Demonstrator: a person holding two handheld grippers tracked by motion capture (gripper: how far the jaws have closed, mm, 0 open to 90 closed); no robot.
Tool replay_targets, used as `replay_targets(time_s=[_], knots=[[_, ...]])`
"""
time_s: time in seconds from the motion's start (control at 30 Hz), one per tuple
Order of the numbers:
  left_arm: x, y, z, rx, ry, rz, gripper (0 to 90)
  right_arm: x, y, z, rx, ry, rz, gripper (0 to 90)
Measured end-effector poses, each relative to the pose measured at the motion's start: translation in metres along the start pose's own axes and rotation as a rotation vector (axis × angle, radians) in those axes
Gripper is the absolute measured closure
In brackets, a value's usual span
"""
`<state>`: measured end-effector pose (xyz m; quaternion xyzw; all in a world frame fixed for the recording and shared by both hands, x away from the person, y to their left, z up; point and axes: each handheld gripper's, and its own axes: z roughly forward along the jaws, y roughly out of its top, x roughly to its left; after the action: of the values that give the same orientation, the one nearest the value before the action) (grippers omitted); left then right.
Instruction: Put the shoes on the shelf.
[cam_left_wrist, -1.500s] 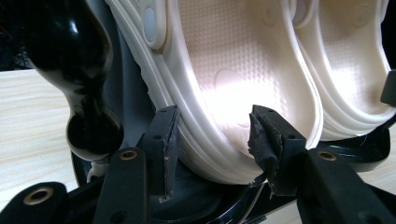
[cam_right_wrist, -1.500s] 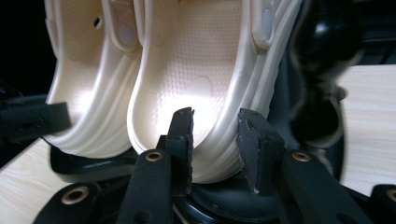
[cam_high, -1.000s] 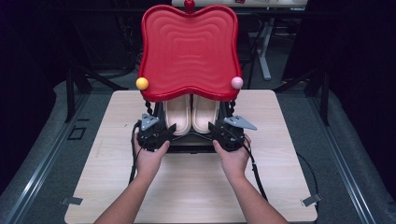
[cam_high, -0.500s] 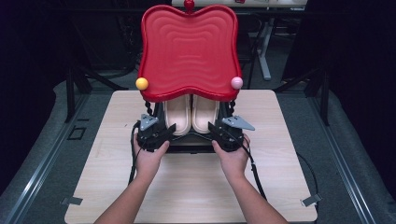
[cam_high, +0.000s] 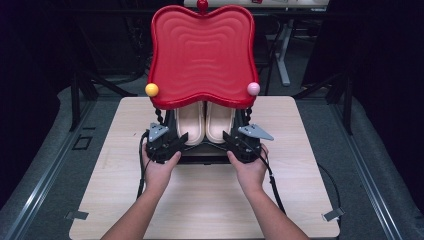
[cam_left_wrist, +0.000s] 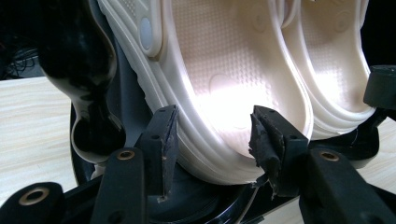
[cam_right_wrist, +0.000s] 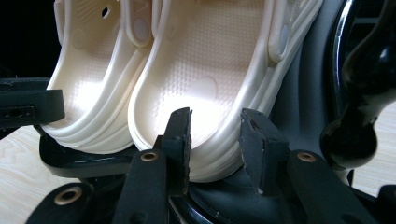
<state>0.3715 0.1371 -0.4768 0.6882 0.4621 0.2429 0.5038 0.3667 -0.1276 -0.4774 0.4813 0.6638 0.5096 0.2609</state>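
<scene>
cream moulded-foam clogs (cam_high: 205, 122), a pair, side by side on the lower shelf of a black stand (cam_high: 202, 156) under a big glossy red wavy-edged tray top (cam_high: 201, 55). standing at the far middle of a pale wood-grain table (cam_high: 115, 200), heels toward the person. tray top ribbed with shallow ripples, tilted up toward the camera, hiding the toes of the pair. small yellow ball (cam_high: 151, 89) at its near left corner, small pink ball (cam_high: 253, 88) at its near right corner, red knob (cam_high: 202, 5) at the far edge.

left hand (cam_high: 159, 167) and right hand (cam_high: 248, 167) resting on the table just before the stand, each wrapped round a black two-jaw tool. left gripper (cam_high: 176, 144) at the left clog's heel, right gripper (cam_high: 231, 141) at the right clog's heel, grey three-cornered plates on top, cables trailing back over the table.

left clog (cam_left_wrist: 224, 88) close up: textured footbed, ridged sole wall, round strap rivet. left gripper (cam_left_wrist: 212, 135) jaws spread wide, one either side of the heel rim, inner pad worn and frayed; touching or just short of the foam, hard to say. right clog (cam_right_wrist: 210, 88) likewise between the parted jaws of the right gripper (cam_right_wrist: 215, 140), heel rim in the gap, nothing clamped. turned black post of the stand (cam_right_wrist: 362, 93) beside it.
</scene>
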Motion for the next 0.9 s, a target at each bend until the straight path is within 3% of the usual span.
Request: replay_targets(time_s=[0.43, 0.5, 0.77, 0.9], knots=[[-0.0005, 0.0013, -0.0002, 0.005, -0.003, -0.013, 52.1, 0.0029, 0.0005, -0.0045, 0.004, 0.017, -0.013, 62.1], [-0.0024, 0.0014, 0.0003, 0.006, 0.01, 0.008, 52.7, 0.0033, 0.0003, -0.0041, 0.008, 0.014, -0.011, 62.0], [-0.0049, 0.0016, 0.002, -0.001, 0.026, 0.004, 54.4, 0.0023, -0.0013, -0.0017, -0.003, 0.013, -0.009, 60.9], [-0.0077, 0.0012, 0.0025, 0.0, 0.05, 0.038, 59.2, 0.0028, -0.0015, -0.001, -0.006, -0.005, -0.018, 62.0]])
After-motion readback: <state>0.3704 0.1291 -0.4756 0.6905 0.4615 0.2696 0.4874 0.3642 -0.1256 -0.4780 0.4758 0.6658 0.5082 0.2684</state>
